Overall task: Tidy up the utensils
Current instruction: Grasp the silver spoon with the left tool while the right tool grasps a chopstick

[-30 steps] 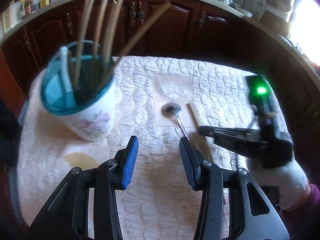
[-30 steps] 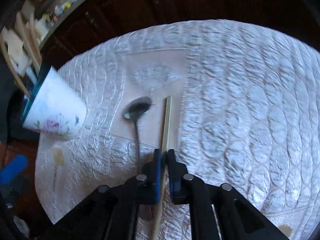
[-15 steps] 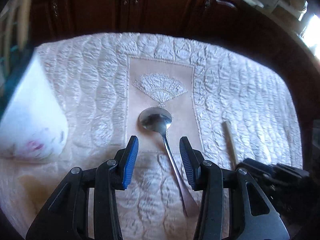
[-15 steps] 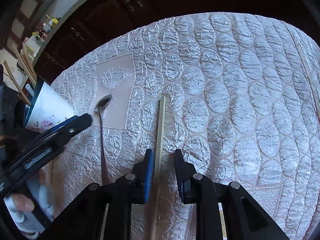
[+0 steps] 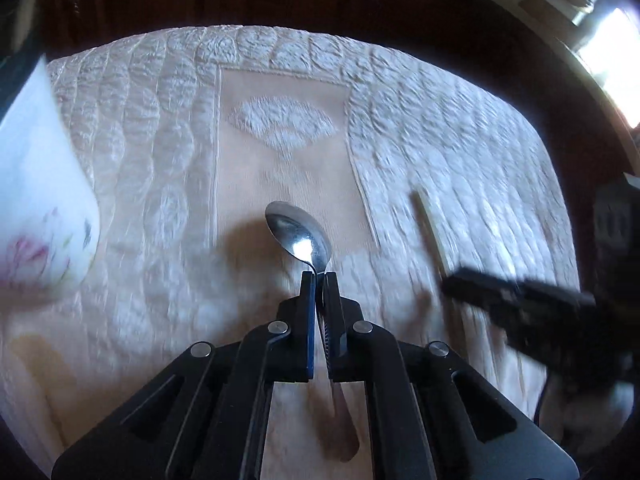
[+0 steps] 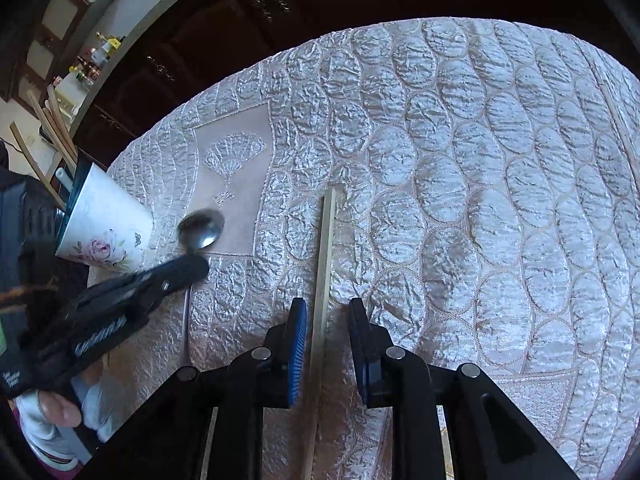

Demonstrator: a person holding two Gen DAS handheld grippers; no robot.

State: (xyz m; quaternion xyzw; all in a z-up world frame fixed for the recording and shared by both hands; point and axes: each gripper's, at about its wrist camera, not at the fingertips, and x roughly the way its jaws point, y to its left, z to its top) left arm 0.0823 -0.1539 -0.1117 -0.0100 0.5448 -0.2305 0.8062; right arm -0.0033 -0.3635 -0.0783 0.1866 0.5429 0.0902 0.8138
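My left gripper (image 5: 319,280) is shut on the neck of a metal spoon (image 5: 299,236) that lies on the quilted cloth; its bowl points away from me. The spoon (image 6: 200,230) and my left gripper (image 6: 188,268) also show in the right wrist view. My right gripper (image 6: 326,312) is open, its jaws on either side of a wooden chopstick (image 6: 325,264) that lies flat on the cloth; this chopstick (image 5: 428,228) also shows in the left wrist view. A white floral cup (image 6: 106,232) with several chopsticks in it stands at the left.
The table wears a quilted white cloth (image 6: 480,200) with a plain fan-patterned panel (image 5: 280,128). Dark wooden cabinets (image 6: 220,20) stand behind the table. The floral cup (image 5: 36,200) is close to my left gripper's left side. My right gripper (image 5: 520,304) appears at the right.
My left gripper moved right and down from the cup to the spoon and shut on its neck. My right gripper opened and let go of the chopstick, which now lies between its jaws.
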